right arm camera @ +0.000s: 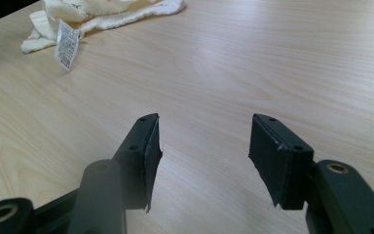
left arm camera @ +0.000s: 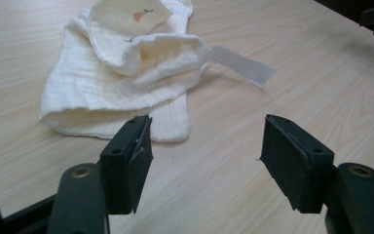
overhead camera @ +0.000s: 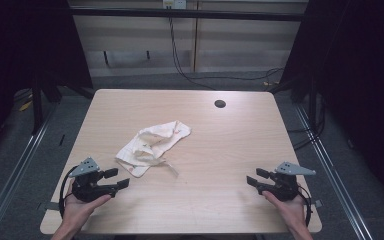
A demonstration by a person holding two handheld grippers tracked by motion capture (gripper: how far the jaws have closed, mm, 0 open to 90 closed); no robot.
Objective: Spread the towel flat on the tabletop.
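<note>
A crumpled cream-white muslin cloth (overhead camera: 152, 145) lies left of centre on the pale wood-grain desk (overhead camera: 230, 150), a thin white care label (left arm camera: 241, 64) trailing from its near edge. The left claw (overhead camera: 120, 178), held in a hand at the desk's near left corner, sits just beside the cloth with jaws spread wide and nothing between them. The right claw (overhead camera: 254, 177) rests well apart at the near right, also released and empty. The cloth is soft and layered, so a pinch may catch only the top fold or the loose label, dragging the bundle rather than lifting it; closing too low could scrape the pads on the desk.
</note>
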